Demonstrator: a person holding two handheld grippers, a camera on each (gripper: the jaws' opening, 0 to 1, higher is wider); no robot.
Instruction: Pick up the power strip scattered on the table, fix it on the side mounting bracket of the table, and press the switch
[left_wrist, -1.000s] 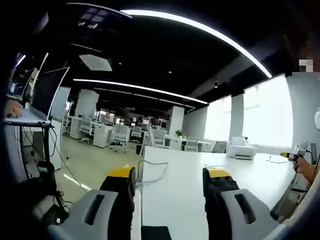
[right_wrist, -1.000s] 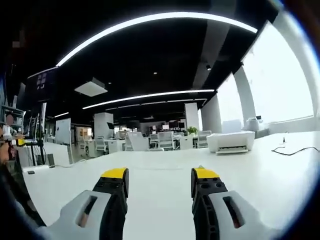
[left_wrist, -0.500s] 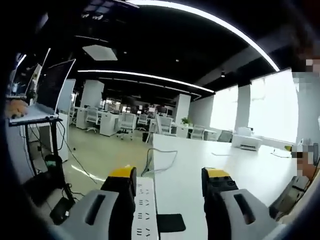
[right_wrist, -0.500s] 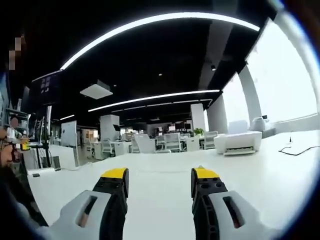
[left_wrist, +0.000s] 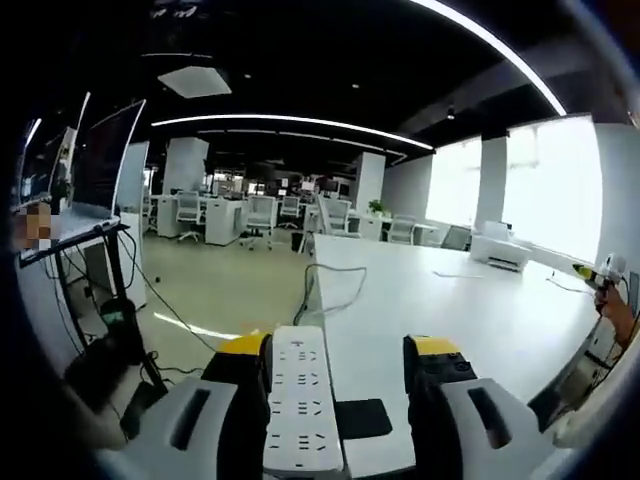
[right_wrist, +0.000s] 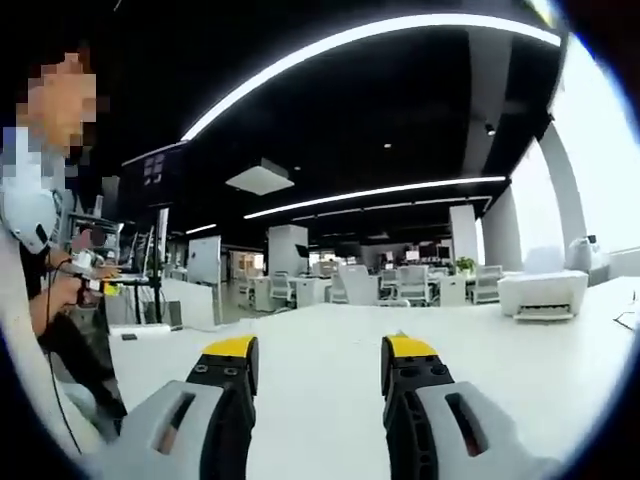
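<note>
In your left gripper view, your left gripper (left_wrist: 337, 360) has its jaws spread wide — grey moulded shells with black, yellow-capped tips — and grips nothing. Between them, just beside the left jaw, lies the power strip (left_wrist: 301, 398): a long white plastic bar with rounded corners and rows of sockets, resting at the table (left_wrist: 470, 315) edge. Just beside it sits a flat black pad (left_wrist: 362, 419) (matte, squarish). Beyond, a thin cable (left_wrist: 328, 292) loops over the smooth white tabletop. Far across it stands a boxy white printer (left_wrist: 500, 257).

In your right gripper view, your right gripper (right_wrist: 317, 362) is likewise spread, nothing between its jaws, above bare glossy tabletop. A white printer (right_wrist: 542, 294) sits farther off — a person (right_wrist: 45, 250) stands at the left edge.
</note>
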